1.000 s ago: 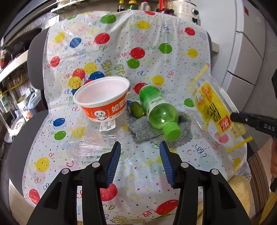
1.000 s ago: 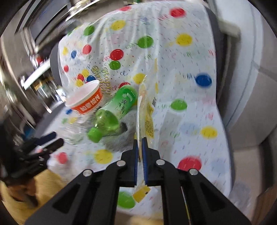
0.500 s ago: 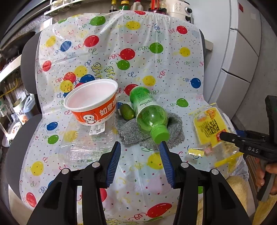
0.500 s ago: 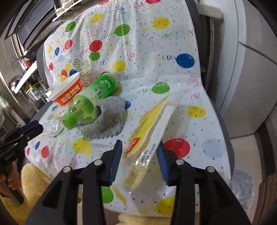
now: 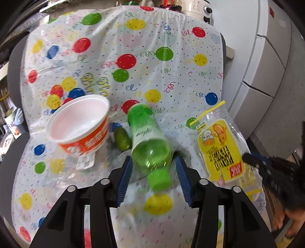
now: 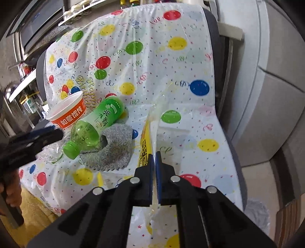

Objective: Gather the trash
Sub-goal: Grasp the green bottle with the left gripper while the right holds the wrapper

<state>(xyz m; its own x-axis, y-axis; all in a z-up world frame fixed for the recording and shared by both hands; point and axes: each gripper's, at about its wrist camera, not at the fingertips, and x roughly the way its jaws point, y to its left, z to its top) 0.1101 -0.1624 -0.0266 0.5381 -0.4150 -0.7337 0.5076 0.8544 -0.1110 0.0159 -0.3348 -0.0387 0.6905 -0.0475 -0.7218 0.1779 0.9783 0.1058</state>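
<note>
Home kitchen: condiment bottles (image 5: 167, 2), cabinets (image 5: 266, 63)

Both wrist cameras look steeply down, close over the balloon-print cover (image 5: 164, 80), sharing the green bottle (image 6: 95, 127).

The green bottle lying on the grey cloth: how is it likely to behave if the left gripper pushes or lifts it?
The green bottle lies on its side on the grey cloth, so a nudge could probably roll it. It looks see-through and empty, so likely light. The left gripper straddles its neck end, jaws opening; the smooth round plastic might slip in the grip.
</note>
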